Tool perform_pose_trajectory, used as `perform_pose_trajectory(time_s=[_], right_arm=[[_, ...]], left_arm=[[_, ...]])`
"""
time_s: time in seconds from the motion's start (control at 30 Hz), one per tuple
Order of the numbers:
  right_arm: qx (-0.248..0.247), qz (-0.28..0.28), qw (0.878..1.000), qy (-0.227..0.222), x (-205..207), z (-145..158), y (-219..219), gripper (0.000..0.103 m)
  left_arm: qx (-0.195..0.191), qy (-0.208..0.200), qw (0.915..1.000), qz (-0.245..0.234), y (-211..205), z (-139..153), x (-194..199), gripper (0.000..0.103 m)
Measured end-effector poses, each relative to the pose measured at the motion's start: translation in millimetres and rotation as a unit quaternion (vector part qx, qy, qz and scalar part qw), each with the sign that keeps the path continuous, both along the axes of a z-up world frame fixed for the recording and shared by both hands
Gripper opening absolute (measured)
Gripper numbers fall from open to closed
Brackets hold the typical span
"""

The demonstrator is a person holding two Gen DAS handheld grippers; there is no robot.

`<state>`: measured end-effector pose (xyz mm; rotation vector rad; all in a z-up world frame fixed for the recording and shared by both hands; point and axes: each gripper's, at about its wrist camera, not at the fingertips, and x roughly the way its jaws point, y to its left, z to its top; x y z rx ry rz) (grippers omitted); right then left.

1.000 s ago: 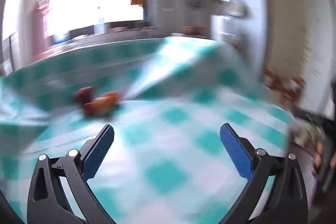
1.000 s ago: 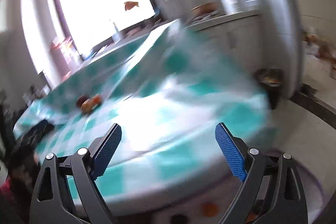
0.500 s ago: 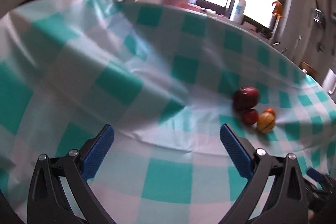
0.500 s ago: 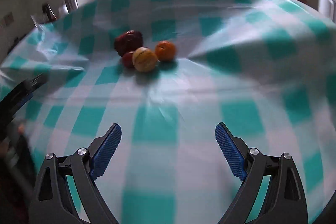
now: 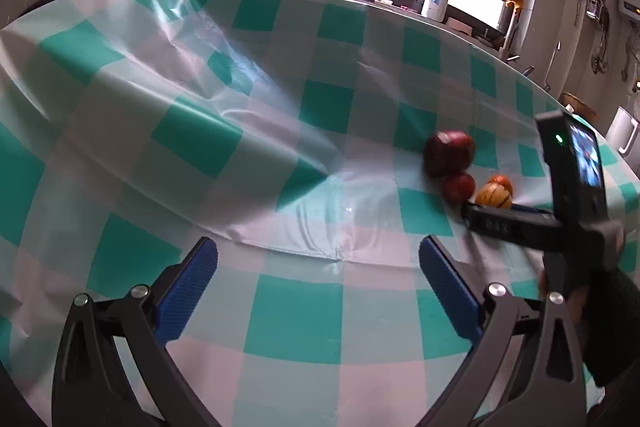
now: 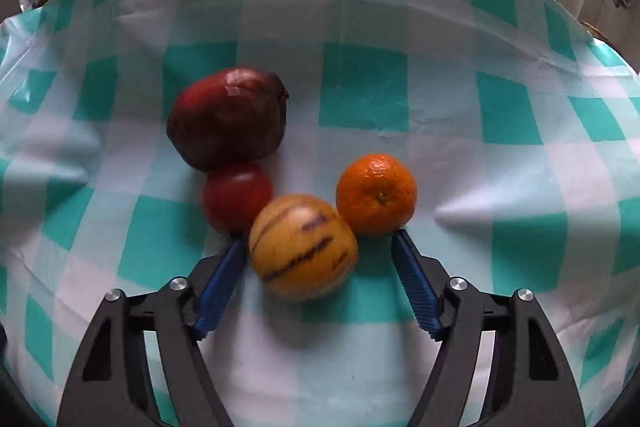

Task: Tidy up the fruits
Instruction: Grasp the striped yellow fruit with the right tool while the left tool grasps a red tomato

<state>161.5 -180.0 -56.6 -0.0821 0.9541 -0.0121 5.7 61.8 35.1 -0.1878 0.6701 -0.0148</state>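
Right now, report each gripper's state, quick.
Left gripper: open, nothing between its fingers, only the checked tablecloth.
Right gripper: closing around the yellow striped fruit; pads not pressing on it yet.

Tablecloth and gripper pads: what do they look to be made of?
The checked tablecloth looks like thin plastic or vinyl, glossy: it shows sheen and sharp, stiff creases along its raised fold. The blue pads on the right gripper, closing around the striped yellow fruit, look like ribbed rubber or moulded plastic, matte; which one is unclear.
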Motion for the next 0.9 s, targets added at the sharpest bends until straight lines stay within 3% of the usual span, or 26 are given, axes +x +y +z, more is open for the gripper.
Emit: perform_pose_trajectory(time_s=[0.03, 0.1, 0.2, 0.43, 0.57, 0.63, 0.8, 0.9], right_arm=[[0.002, 0.004, 1.000, 0.001, -0.1, 0.4, 0.4, 0.052], [0.013, 0.018, 1.000, 0.006, -4.5, 1.9, 0.4, 0.042], [0.023, 0.013, 1.000, -0.006, -23.8, 3.4, -4.7, 0.043], [0.148, -0.021, 0.987, -0.057, -96.6, 12.4, -55.5, 0.043], [0.223, -0.069, 0.967, -0.098, -125.9, 17.4, -96.4, 0.043], [0.268, -0.095, 0.952, -0.115, -129.6, 17.0, -114.2, 0.043], [0.272, -0.121, 0.943, -0.147, -140.6, 21.8, -117.0, 0.044], [0.265, -0.123, 0.943, -0.162, -145.1, 26.0, -114.3, 0.044]], left_arm=[[0.000, 0.001, 1.0000, -0.004, -1.8, -0.6, -0.3, 0.101], [0.004, 0.001, 1.0000, -0.006, -4.3, -0.7, -1.4, 0.101], [0.010, 0.003, 0.9999, -0.007, -6.8, -2.2, -1.9, 0.101], [-0.009, 0.012, 0.9997, -0.021, -8.1, -8.0, 0.9, 0.101], [-0.046, 0.026, 0.9968, -0.059, -16.2, -9.3, 4.9, 0.101], [-0.049, 0.035, 0.9956, -0.073, -28.6, -10.0, 12.3, 0.101], [-0.005, 0.059, 0.9941, -0.090, -84.0, -13.5, 48.4, 0.101], [0.019, 0.075, 0.9928, -0.092, -116.7, -19.7, 76.8, 0.092]])
